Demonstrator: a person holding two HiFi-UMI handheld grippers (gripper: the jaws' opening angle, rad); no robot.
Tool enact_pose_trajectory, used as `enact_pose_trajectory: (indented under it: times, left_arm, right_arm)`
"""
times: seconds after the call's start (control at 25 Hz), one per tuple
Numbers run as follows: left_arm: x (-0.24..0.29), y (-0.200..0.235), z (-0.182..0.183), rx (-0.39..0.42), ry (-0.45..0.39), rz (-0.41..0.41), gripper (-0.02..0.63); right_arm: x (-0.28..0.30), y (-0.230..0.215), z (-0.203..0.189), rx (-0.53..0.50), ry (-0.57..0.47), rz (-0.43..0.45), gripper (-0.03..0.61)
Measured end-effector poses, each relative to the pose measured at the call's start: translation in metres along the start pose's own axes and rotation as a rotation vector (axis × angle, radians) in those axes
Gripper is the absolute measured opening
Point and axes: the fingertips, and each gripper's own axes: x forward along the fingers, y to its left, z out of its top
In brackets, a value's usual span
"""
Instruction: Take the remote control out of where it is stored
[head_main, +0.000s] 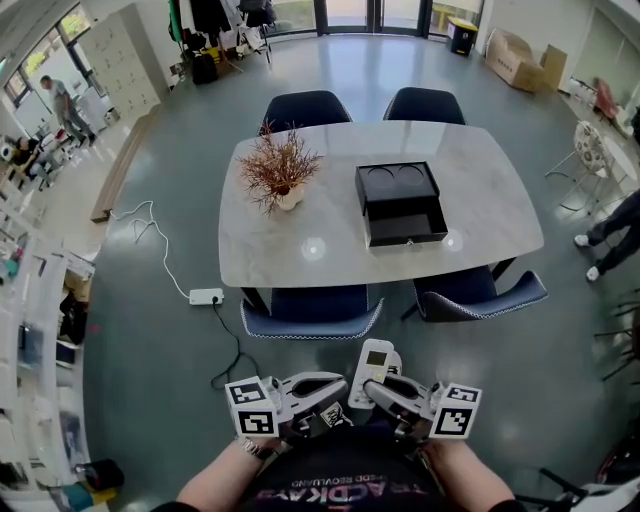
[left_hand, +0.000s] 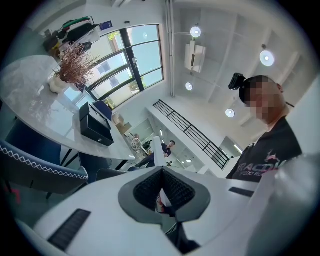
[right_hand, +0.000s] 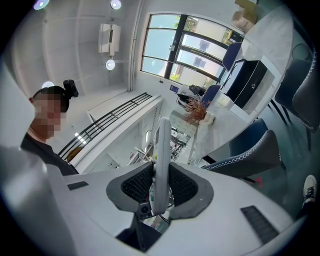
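White remote control (head_main: 374, 360) clamped by inward-pointing right gripper (head_main: 373, 392).

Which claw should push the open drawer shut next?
Probably the left. The left claw is shut on nothing, while the right claw grips the white remote control. The drawer of the black box stands open on the table.
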Motion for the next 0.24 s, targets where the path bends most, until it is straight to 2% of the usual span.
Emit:
enact_pose_trajectory:
  times: [0.24]
  left_arm:
    - [-0.0031, -0.0032, 0.0072, 0.007, -0.004, -0.002, 0.001]
  right_arm:
    - [0.0054, 0.0059, 0.0030, 0.002, 0.001, 0.011, 0.110]
